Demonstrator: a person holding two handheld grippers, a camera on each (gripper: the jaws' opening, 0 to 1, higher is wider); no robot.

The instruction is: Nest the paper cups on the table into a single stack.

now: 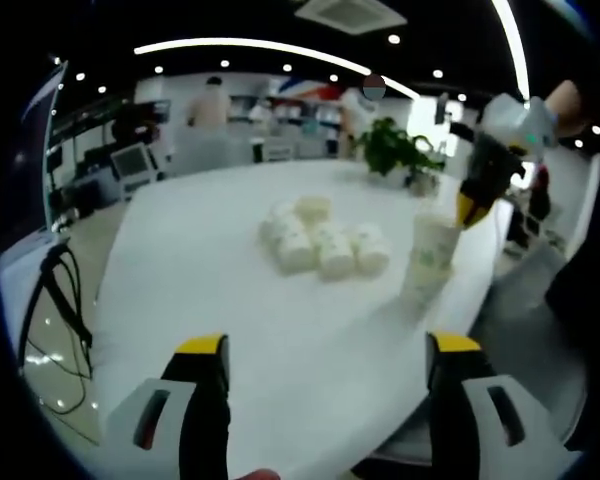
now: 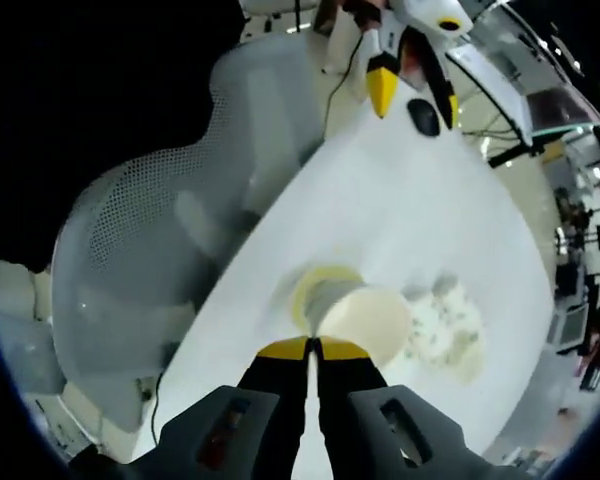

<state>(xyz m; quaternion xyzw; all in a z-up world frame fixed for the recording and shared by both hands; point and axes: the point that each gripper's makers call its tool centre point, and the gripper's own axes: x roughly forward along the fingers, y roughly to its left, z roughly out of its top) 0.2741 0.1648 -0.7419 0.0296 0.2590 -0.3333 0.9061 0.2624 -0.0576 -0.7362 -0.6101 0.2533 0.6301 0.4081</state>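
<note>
Writing: no brand, label or lettering can be read on the cups or grippers; the upright cup carries a faint greenish print, too blurred to make out.
Cables (image 1: 65,310): dark loops hanging off the far left edge of the worktop, in the left gripper view.
Left gripper (image 1: 325,385): its yellow-tipped jaws stand wide apart with nothing between them, low over the near part of the worktop (image 1: 210,270), which is white.
Loose cups (image 1: 325,245): a cluster of white paper cups lying on their sides near the middle of the worktop, touching one another; nothing can be seen inside them.
Plant (image 1: 395,150): a green potted plant at the far edge of the worktop, behind the cups.
Upright cup (image 1: 432,255): stands just right of the cluster, near the worktop's right edge; its inside cannot be seen from here.
Right gripper (image 2: 313,349): the jaws are pressed tight together at the rim of the upright cup, pinching the cup wall; in the left gripper view it hangs right above that cup.
Chair (image 2: 150,260): a grey mesh-backed chair beside the worktop, in the right gripper view.
</note>
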